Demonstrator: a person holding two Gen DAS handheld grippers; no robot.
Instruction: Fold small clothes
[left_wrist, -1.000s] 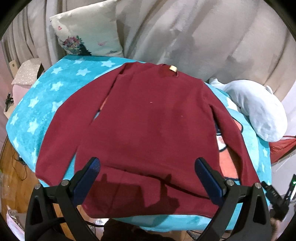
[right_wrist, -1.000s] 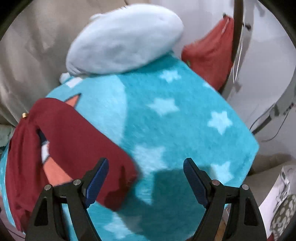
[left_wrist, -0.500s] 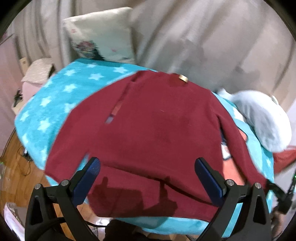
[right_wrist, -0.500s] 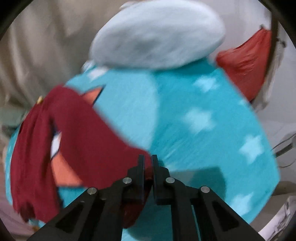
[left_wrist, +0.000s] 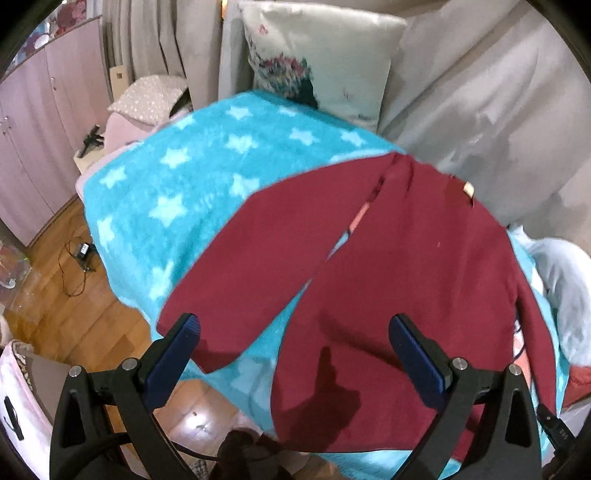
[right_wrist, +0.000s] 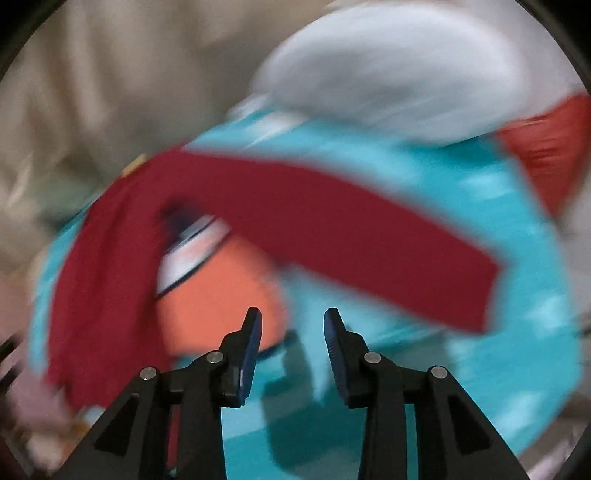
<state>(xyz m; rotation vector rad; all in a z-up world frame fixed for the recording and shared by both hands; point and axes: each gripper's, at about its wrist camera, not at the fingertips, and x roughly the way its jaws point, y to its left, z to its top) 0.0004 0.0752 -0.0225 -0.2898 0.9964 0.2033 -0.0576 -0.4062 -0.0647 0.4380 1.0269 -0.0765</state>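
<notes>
Sweater (left_wrist: 406, 266), dark red, lies flat on the star-patterned blue blanket (left_wrist: 177, 192), sleeves spread. Left gripper (left_wrist: 295, 332) hovers above its hem, fingers wide and empty. Right gripper (right_wrist: 292, 325) fingers are opening, nothing between them, near one sleeve (right_wrist: 369, 254).

One dark red sweater (left_wrist: 406, 266) lies spread on one turquoise blanket (left_wrist: 192, 184) printed with pale stars, at least a dozen of them countable in the left wrist view. The sweater shows two sleeves, one (left_wrist: 266, 258) angled out on the blanket and the other (right_wrist: 351, 243) stretched across it in the blurred right wrist view. One flowered cushion (left_wrist: 317, 62) stands behind, and one pale blue pillow (right_wrist: 406, 70) sits at the blanket's edge. Two grippers appear, the left gripper (left_wrist: 293, 341) and the right gripper (right_wrist: 293, 339).
</notes>
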